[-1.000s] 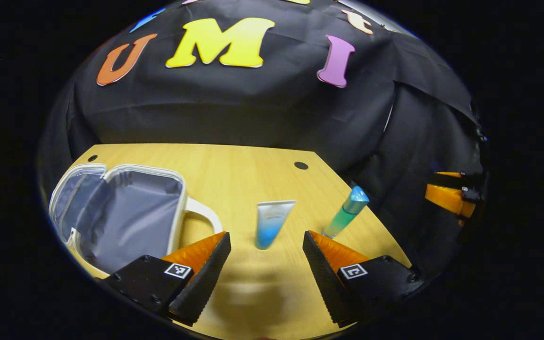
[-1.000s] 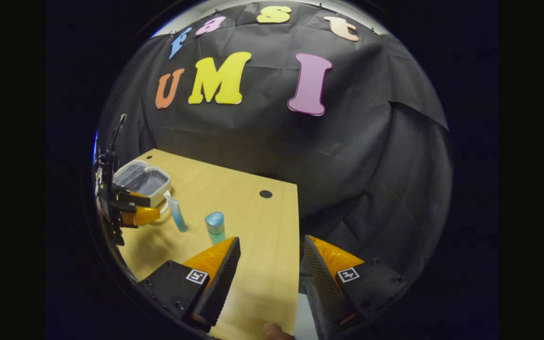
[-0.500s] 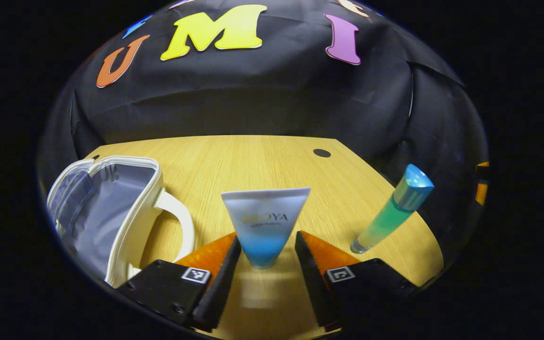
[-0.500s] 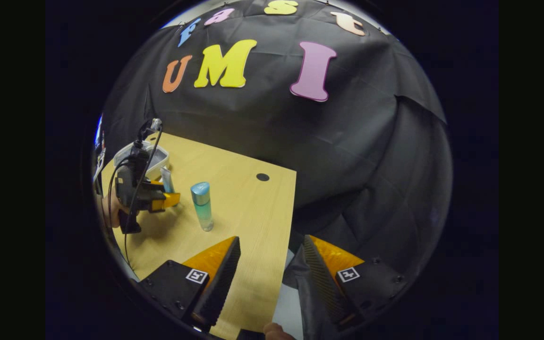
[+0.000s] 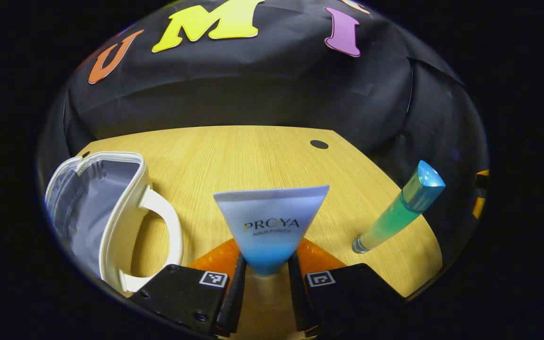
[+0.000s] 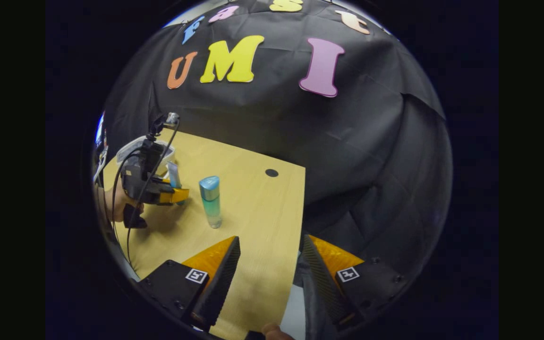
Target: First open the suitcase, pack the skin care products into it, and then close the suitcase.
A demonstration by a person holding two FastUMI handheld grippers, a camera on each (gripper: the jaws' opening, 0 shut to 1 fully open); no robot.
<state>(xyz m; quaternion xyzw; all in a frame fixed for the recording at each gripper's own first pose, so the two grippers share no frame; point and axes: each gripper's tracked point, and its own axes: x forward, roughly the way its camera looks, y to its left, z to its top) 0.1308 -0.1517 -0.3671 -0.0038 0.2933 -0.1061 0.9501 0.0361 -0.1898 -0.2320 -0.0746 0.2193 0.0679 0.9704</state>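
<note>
The left tool (image 5: 263, 276) is clenched on the lower end of a white-and-blue tube (image 5: 269, 224), which stands upright on the wooden worktop (image 5: 253, 156) with its flat crimped end up; both fingers seem to press its sides, though the contact is partly hidden. To the tube's left lies the open suitcase (image 5: 97, 203), a small white case with a grey lining and a loop handle, and to its right stands a green bottle (image 5: 402, 208) with a blue cap. The right tool (image 6: 267, 264) hangs released over the worktop's near edge, holding nothing, well apart from the bottle.
</note>
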